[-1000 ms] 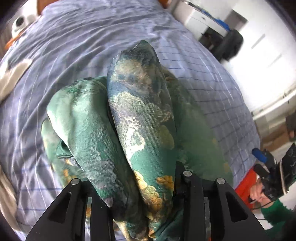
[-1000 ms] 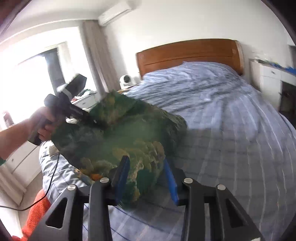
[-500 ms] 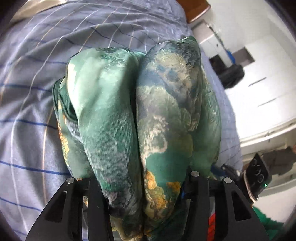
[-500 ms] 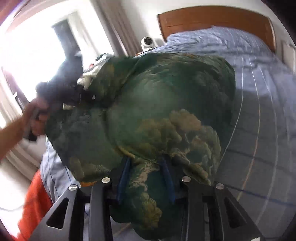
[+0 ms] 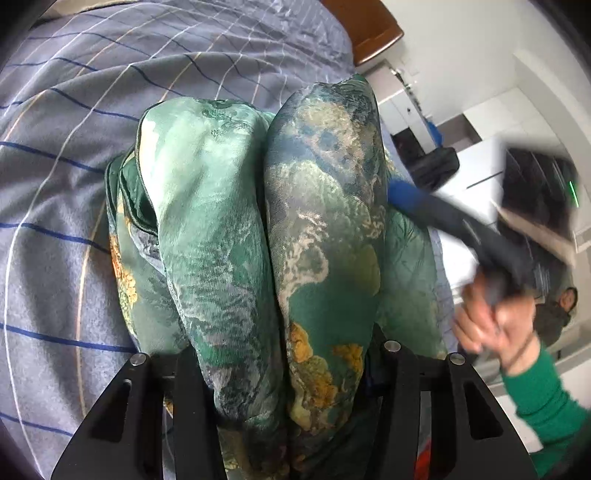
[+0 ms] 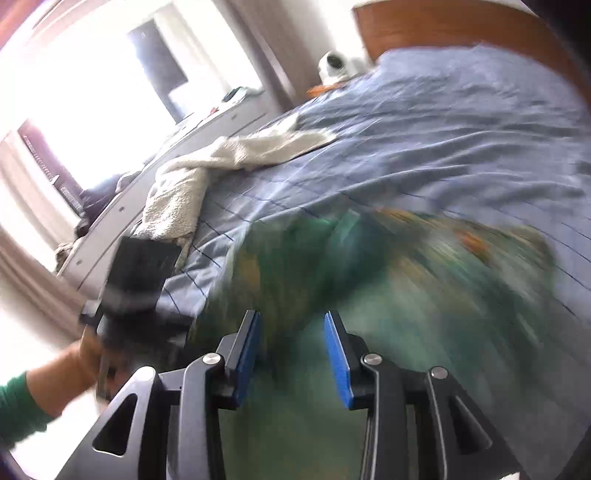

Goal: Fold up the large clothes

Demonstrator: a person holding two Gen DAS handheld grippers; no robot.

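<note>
A green garment with a gold and grey print (image 5: 266,229) lies bunched in two long folds on the blue checked bed (image 5: 74,184). My left gripper (image 5: 286,354) has both folds squeezed between its black fingers. At the garment's right edge is a blurred blue fingertip (image 5: 402,194) of the right gripper, held by a hand (image 5: 495,325) in a green sleeve. In the right wrist view the garment (image 6: 424,280) is a blur on the bed. My right gripper (image 6: 291,321) hangs over its near end, pads apart and their blue inner faces bare.
A cream blanket (image 6: 192,177) lies at the bed's left edge. The wooden headboard (image 6: 461,26) is at the far end, with a small white device (image 6: 334,66) beside it. White cabinets (image 5: 480,122) stand past the bed's right side.
The garment came down from mid-air onto the bed. The right gripper swung across and came off the cloth that was between its pads. The left fingers stand slightly wider.
</note>
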